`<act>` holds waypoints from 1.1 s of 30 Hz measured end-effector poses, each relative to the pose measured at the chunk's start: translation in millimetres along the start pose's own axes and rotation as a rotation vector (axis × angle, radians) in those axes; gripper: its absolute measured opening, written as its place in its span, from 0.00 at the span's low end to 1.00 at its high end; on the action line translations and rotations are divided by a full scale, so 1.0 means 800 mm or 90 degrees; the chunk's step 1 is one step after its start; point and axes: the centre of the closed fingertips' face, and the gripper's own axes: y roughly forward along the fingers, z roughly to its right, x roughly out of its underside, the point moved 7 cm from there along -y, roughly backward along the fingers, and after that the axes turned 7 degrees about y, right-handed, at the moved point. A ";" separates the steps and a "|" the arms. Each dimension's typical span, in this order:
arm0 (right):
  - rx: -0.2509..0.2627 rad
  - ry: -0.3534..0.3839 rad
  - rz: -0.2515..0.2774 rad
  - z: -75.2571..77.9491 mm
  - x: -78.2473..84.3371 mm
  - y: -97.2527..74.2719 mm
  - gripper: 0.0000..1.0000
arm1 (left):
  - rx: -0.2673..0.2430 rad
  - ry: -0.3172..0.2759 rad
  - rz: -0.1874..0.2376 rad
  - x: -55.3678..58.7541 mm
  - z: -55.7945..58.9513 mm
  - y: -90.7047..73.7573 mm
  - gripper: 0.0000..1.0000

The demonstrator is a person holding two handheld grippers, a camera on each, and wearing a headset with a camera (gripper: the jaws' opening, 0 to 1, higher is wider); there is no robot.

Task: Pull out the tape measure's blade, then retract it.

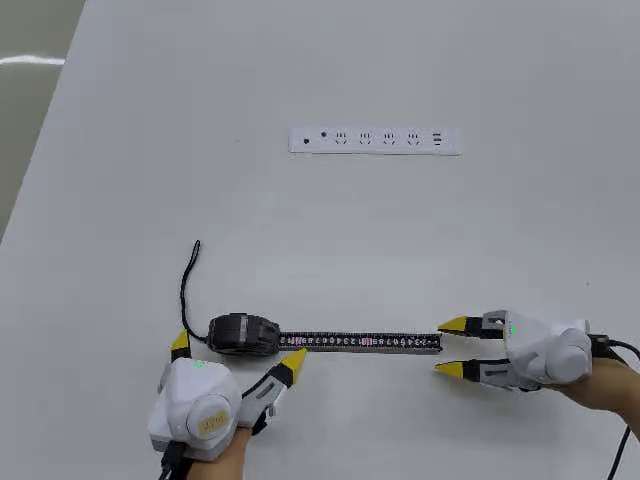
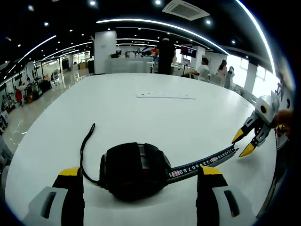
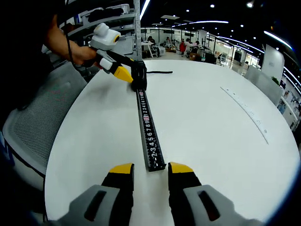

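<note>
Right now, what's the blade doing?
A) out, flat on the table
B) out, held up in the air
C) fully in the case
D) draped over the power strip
A: the blade lies flat on the table, running from the case to the open right tongs.

One tape measure (image 1: 243,334) is lying on the single white table (image 1: 300,220), with one blade (image 1: 360,342) extending from it and one black strap (image 1: 187,285) trailing off it. One power strip (image 1: 375,140) is resting farther back. Two grippers are hovering here, one left gripper (image 1: 238,351) and one right gripper (image 1: 450,347), each showing two yellow-tipped jaws.
</note>
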 end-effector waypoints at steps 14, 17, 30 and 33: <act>-0.049 -0.025 -0.011 0.012 0.002 0.013 0.17 | -0.004 -0.008 -0.003 0.001 0.003 0.007 0.97; -0.058 -0.032 -0.019 0.014 0.007 0.016 0.15 | -0.005 -0.013 -0.003 0.000 0.003 0.009 0.97; -0.063 -0.049 -0.003 0.014 0.006 0.016 0.12 | -0.018 -0.022 -0.004 -0.005 0.007 0.017 0.96; -0.063 -0.051 -0.003 0.014 0.007 0.016 0.12 | -0.023 -0.022 -0.004 -0.006 0.008 0.020 0.94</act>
